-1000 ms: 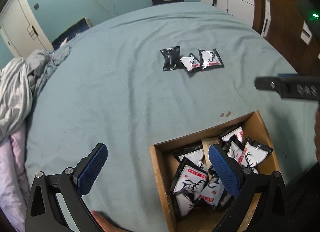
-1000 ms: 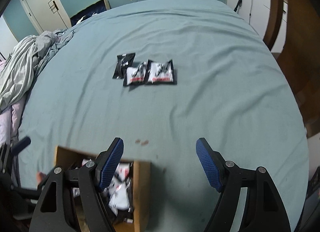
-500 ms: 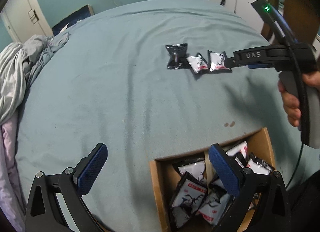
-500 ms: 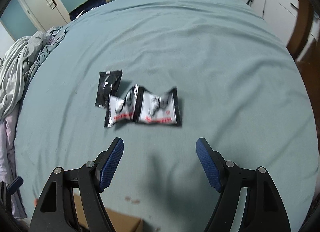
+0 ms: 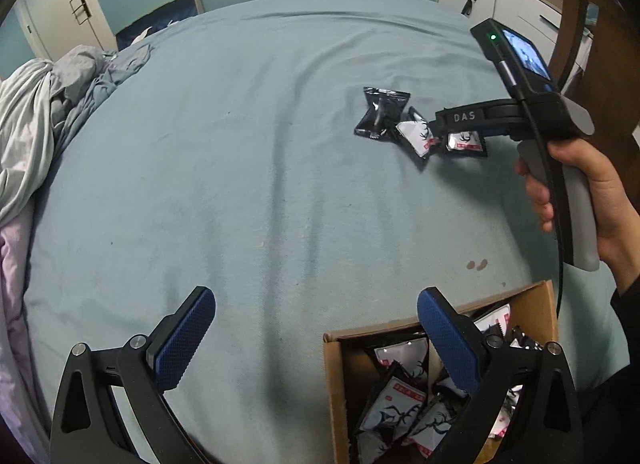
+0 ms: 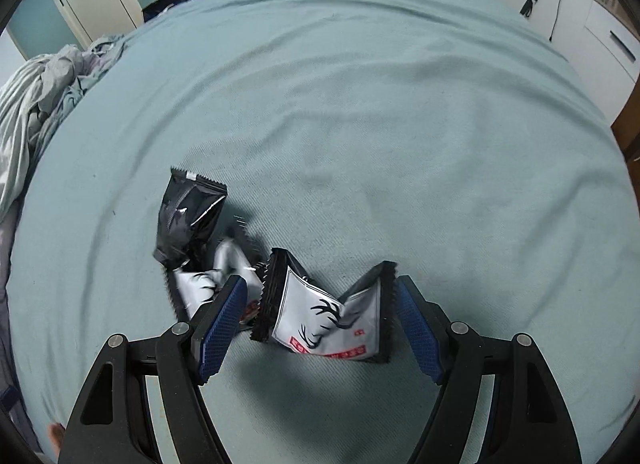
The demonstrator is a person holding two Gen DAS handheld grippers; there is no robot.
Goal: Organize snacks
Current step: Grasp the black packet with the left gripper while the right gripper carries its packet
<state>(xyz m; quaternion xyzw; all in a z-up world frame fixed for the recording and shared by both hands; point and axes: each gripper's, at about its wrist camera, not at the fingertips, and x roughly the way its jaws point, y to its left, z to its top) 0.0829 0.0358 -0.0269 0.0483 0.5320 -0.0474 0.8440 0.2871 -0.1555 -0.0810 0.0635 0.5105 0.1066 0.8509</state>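
Observation:
Three snack packets lie together on the teal bed sheet. In the right wrist view my right gripper [image 6: 320, 324] is open around the rightmost white deer-print packet [image 6: 332, 316], fingers on either side of it. A second white packet [image 6: 208, 284] and a black packet [image 6: 188, 216] lie to its left. In the left wrist view the same packets [image 5: 416, 132] sit far ahead with the right gripper [image 5: 460, 132] over them. My left gripper [image 5: 316, 344] is open and empty above the near sheet, beside a cardboard box [image 5: 336, 376] holding several packets.
Crumpled grey bedding [image 5: 40, 120] lies at the bed's left edge. White cabinets [image 6: 560, 4] and a wooden post [image 5: 576, 36] stand at the right. A door [image 5: 52, 16] is at the far left. Two small brown spots [image 5: 478, 264] mark the sheet.
My right gripper has moved forward from the box to the three packets and now straddles the rightmost one. The left gripper has drawn back slightly from the box.

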